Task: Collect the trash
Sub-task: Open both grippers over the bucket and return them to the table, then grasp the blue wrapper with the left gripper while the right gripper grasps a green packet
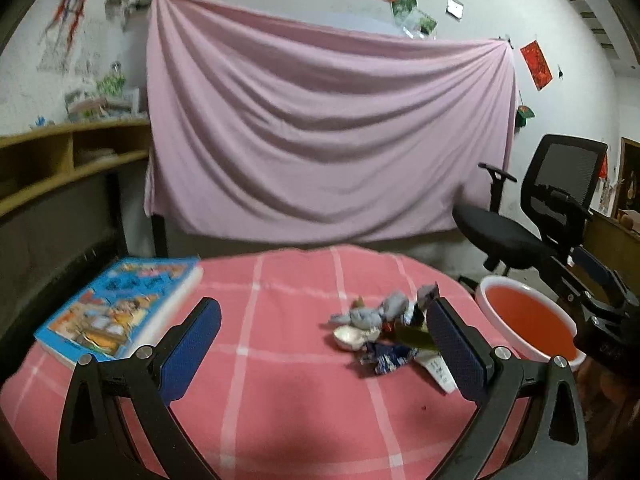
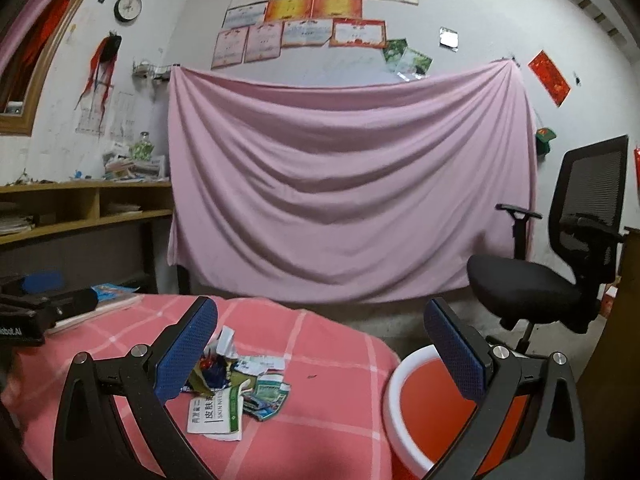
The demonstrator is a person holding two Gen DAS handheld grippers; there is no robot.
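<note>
A pile of trash [image 1: 384,328] lies on the pink checked tablecloth [image 1: 280,400]: crumpled grey paper, a white shell-like piece, blue and green wrappers. In the right wrist view the same pile [image 2: 236,384] shows a white skin-care packet and green wrappers. A red bin with a white rim [image 1: 532,324] stands beside the table on the right; it also shows in the right wrist view [image 2: 424,412]. My left gripper [image 1: 324,348] is open and empty, just before the pile. My right gripper [image 2: 320,356] is open and empty, above the table edge between pile and bin.
A blue picture book [image 1: 120,308] lies at the table's left edge. A black office chair [image 2: 560,264] stands on the floor at the right. A pink sheet [image 2: 344,184] hangs on the back wall. Wooden shelves [image 2: 80,208] stand at the left.
</note>
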